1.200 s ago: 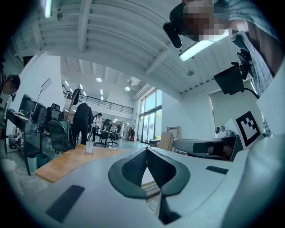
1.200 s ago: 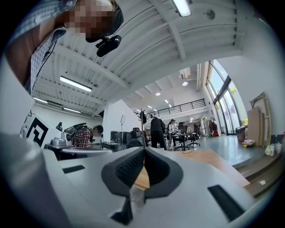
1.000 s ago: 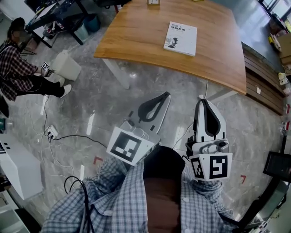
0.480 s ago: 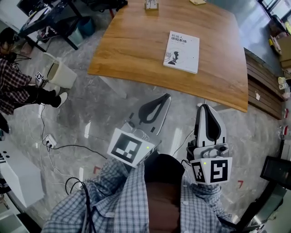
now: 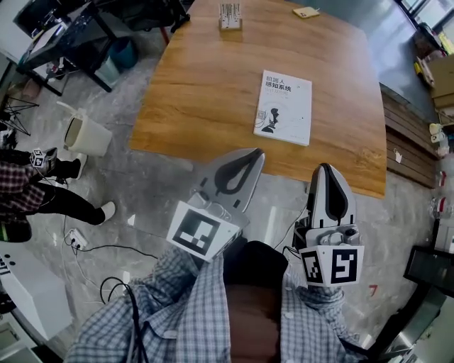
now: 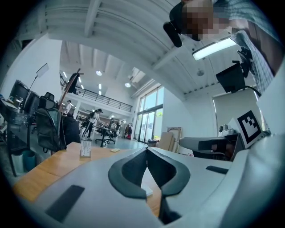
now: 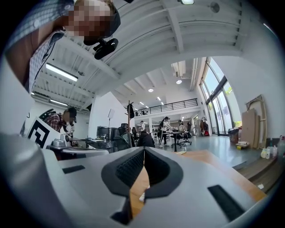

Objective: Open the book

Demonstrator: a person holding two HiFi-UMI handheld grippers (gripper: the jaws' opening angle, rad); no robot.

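Pale wood forms the counter (image 5: 198, 85), and on it the book (image 5: 283, 108) is seen lying flat and closed, cover up, towards the near right part of the top and well short of the small stand (image 5: 228, 15) at the far end. Its long axis is laid roughly away from the person, only slightly skewed from the counter's edge. Both grippers are held low in front of the checked shirt, short of the book and apart from it. The left gripper (image 5: 253, 154) is angled up and to the right, its tip shown over the near edge of the counter, just below the book's near left corner. The right gripper (image 5: 325, 170) is pointed straight ahead, below the near right corner. In each gripper view the jaws are seen brought together at their tips with nothing held between them. The book therefore lies ahead of and between the two tips, with the left tip appearing slightly nearer. The title is printed upright as seen from the person, so the spine is judged to be on the left and the free edge on the right gripper's side.
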